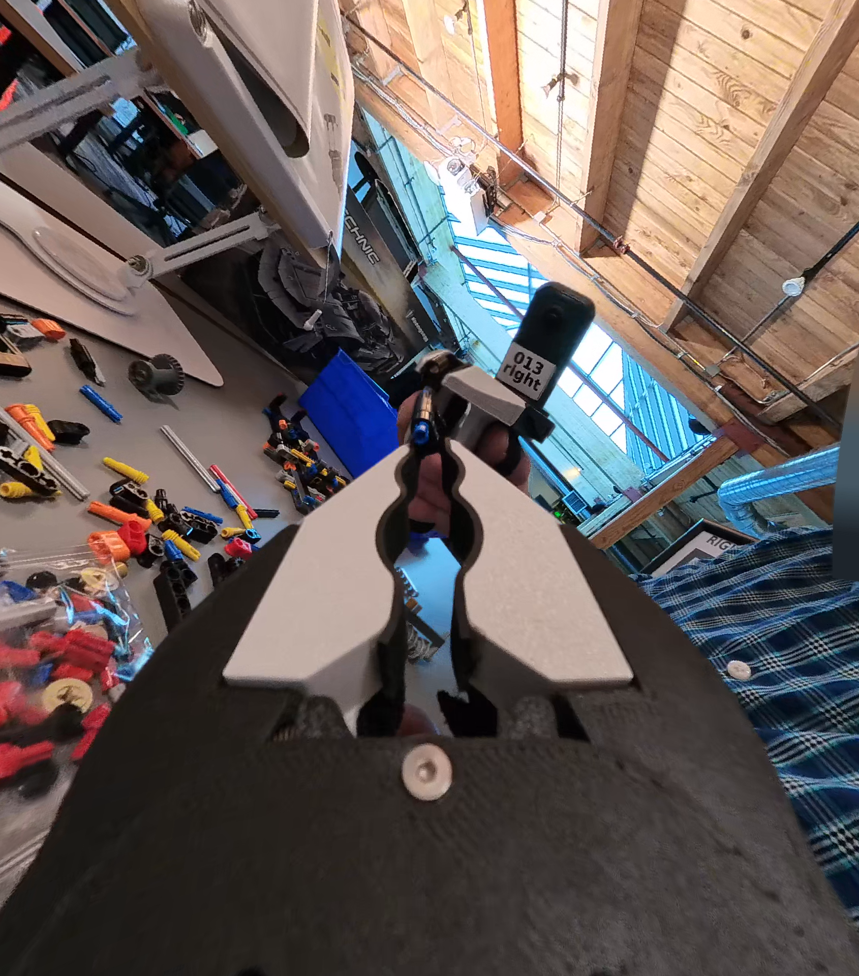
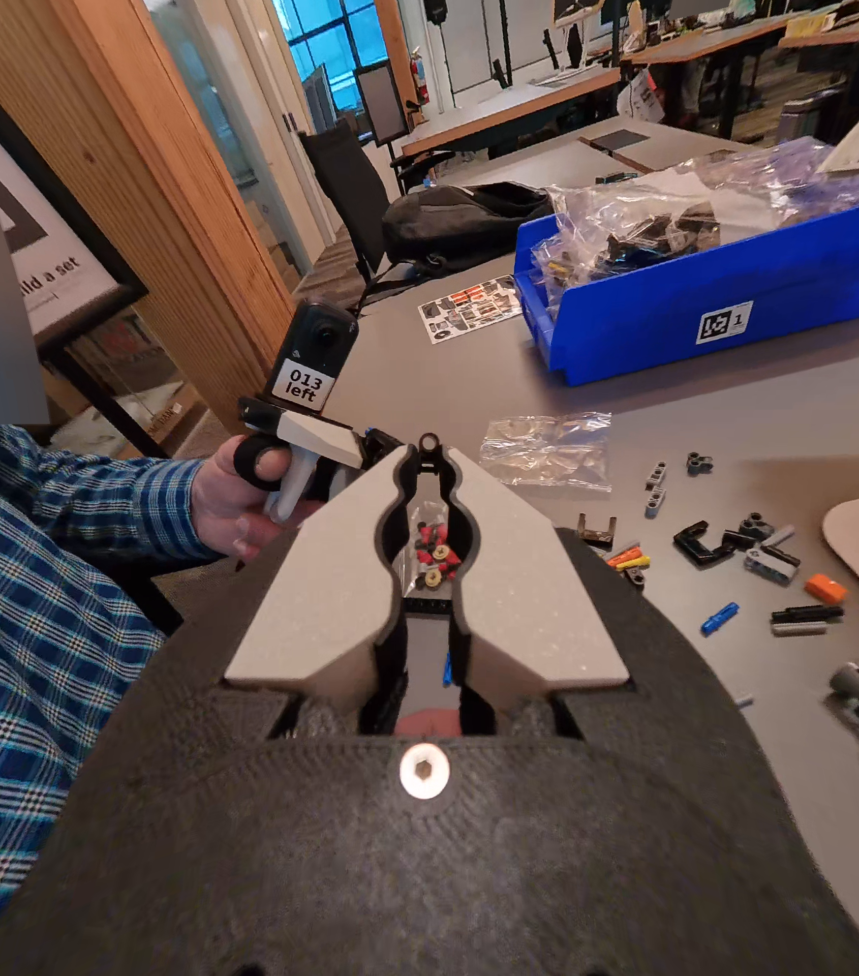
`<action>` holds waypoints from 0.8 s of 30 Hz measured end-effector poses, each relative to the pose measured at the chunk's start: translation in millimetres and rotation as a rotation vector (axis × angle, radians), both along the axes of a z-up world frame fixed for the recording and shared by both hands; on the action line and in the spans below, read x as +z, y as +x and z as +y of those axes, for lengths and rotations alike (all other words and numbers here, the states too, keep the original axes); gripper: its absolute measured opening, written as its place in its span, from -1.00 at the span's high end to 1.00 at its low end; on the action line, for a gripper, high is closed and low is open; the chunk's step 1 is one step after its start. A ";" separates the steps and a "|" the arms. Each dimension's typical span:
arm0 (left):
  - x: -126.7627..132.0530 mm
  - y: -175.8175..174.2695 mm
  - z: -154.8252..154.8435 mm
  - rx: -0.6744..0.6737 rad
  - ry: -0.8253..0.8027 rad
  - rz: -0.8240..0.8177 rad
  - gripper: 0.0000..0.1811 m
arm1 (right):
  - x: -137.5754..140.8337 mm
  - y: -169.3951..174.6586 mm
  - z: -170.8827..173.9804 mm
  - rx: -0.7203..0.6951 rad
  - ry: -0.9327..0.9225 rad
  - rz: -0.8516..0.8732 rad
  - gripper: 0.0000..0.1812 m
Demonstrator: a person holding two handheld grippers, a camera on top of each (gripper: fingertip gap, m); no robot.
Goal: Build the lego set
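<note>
Grey tabletop (image 2: pixel 469 401) carries loose pieces. Both left tongs (image 1: pixel 427 449) and right tongs (image 2: pixel 428 454) pinch one small, light, rigid assembly (image 1: pixel 430 401); grip its stiff black beam.

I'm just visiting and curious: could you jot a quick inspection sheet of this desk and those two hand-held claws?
Surface: grey tabletop, mostly littered.
Job's things: slim black lego assembly with blue pin between both grippers; loose coloured lego pieces.
Clutter: blue plastic bin of bagged parts; clear empty bag; sticker sheet.
Grippers: left gripper and right gripper, fingers closed on the assembly.
Cables: nothing seen.
Surroundings: wooden ceiling beams; black backpack.
</note>
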State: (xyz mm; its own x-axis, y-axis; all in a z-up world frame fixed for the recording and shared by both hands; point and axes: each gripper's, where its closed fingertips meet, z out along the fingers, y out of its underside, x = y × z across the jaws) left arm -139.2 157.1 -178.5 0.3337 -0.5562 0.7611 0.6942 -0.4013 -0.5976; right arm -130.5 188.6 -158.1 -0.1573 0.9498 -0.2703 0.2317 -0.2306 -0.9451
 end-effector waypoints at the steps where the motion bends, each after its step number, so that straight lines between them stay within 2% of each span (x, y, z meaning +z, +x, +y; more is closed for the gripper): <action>1: 0.3 1.1 0.1 -0.003 0.000 -0.004 0.95 | 1.0 1.1 0.3 -0.002 0.015 -0.002 0.95; 12: 2.4 9.0 1.8 -0.018 -0.002 -0.039 0.94 | 1.2 10.8 2.5 -0.026 0.073 -0.015 0.95; 24: 0.2 8.7 3.2 -0.014 -0.017 -0.054 0.94 | 0.6 14.5 4.0 -0.049 0.050 -0.006 0.95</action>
